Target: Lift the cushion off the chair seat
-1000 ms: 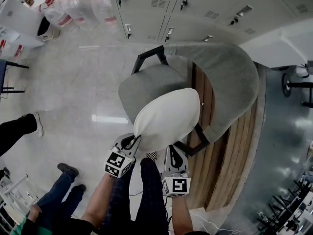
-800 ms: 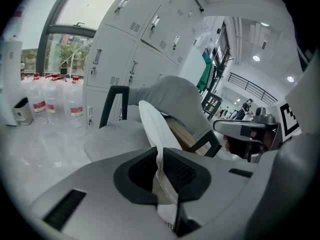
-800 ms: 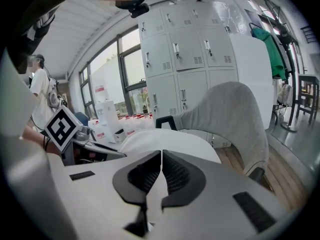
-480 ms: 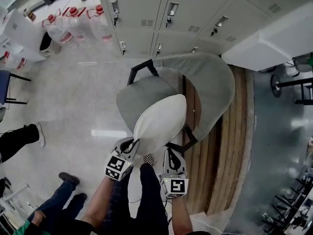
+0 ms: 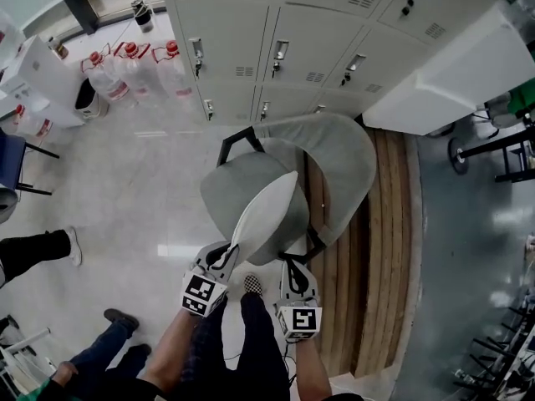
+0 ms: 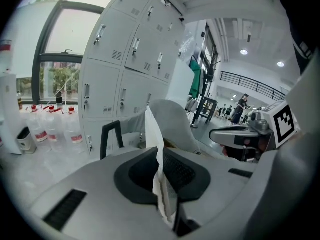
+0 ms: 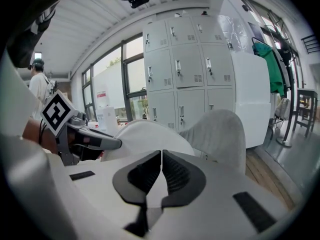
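Observation:
The white cushion (image 5: pixel 267 214) hangs edge-on above the grey shell chair (image 5: pixel 347 161), off its seat (image 5: pixel 230 186). My left gripper (image 5: pixel 226 256) is shut on the cushion's near left corner; a fold of white fabric (image 6: pixel 156 154) stands pinched between its black pads. At the cushion's near right edge, my right gripper (image 5: pixel 292 257) has its jaws shut too. In the right gripper view the jaws (image 7: pixel 161 171) meet on a thin pale line, the cushion (image 7: pixel 150 136) bulges just beyond them, and the left gripper (image 7: pixel 75 134) shows at the left.
The chair stands half on a raised wooden platform (image 5: pixel 393 249), in front of grey lockers (image 5: pixel 276 40). Water bottles (image 5: pixel 134 65) stand on the floor at the back left. Other people's legs (image 5: pixel 33 249) and feet (image 5: pixel 121 317) are at the left. My own legs (image 5: pixel 251 332) are below the grippers.
Both grippers have risen with the cushion. It has come up from lying broad on the seat and now hangs edge-on above it.

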Motion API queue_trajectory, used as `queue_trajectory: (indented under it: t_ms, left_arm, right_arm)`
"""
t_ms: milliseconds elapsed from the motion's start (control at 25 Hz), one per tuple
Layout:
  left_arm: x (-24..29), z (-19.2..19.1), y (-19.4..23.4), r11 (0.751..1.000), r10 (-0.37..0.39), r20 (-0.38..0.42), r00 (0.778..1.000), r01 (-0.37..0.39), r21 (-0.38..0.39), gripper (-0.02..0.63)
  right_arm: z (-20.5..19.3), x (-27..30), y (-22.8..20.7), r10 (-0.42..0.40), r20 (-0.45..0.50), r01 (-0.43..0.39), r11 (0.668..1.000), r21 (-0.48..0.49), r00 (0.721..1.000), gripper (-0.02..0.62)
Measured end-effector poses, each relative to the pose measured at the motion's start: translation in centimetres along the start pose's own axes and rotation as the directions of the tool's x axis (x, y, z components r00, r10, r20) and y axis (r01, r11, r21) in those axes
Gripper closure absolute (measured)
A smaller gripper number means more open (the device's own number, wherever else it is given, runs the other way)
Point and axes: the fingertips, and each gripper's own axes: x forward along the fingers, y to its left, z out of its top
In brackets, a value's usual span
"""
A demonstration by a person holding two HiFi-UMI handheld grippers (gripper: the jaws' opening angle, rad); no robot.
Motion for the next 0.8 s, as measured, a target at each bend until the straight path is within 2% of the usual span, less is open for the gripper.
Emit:
queue_trajectory:
  t_ms: [320, 800]
  left_arm:
    - [-6.1, 5.0, -0.4, 0.998, 0.063, 0.063, 0.996, -0.063, -0.001, 0.568]
    - [-15.5, 12.6, -3.5, 0.995, 0.088, 0.169, 0.982, -0.095, 0.034, 0.568]
  right_arm:
    - [5.3, -3.0, 1.6, 0.017, 0.046, -0.016, 0.999, -0.034, 0.999, 0.565]
    - [13.8, -8.7, 5.5, 0.062, 0.121, -0.053, 0.996, -0.077, 0.991, 0.565]
